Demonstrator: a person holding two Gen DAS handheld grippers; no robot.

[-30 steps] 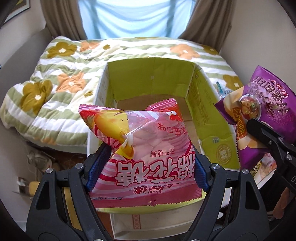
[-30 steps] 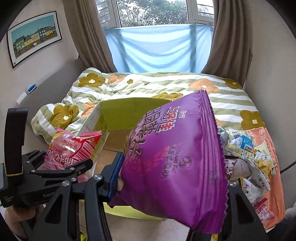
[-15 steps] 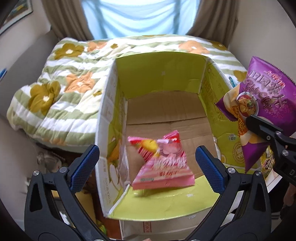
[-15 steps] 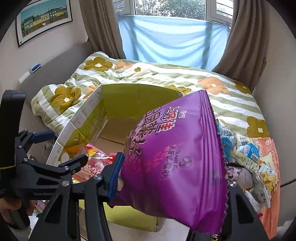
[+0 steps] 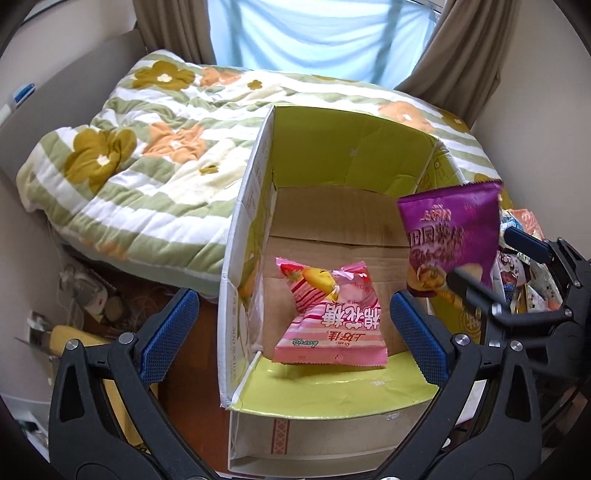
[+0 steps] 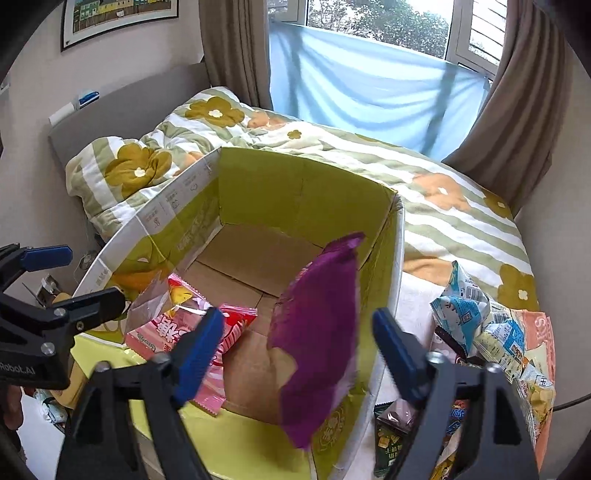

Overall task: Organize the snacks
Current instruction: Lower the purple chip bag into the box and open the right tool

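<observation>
My left tongs (image 5: 291,332) are spread wide over the box (image 5: 236,236), where the pink bag (image 5: 332,317) lies on the floor. My right tongs (image 6: 299,347) gape too; the purple bag (image 6: 317,332) sits blurred between them, unpinched, inside the box.

A bed with a green-and-white striped quilt printed with mustard and orange flowers (image 6: 436,206) fills the room. Behind it, a pale blue cloth (image 6: 362,77) hangs across a daylit window (image 6: 376,18), flanked by brown curtains (image 6: 236,51). A framed townscape picture (image 6: 118,18) hangs on the beige wall (image 6: 122,66).
</observation>
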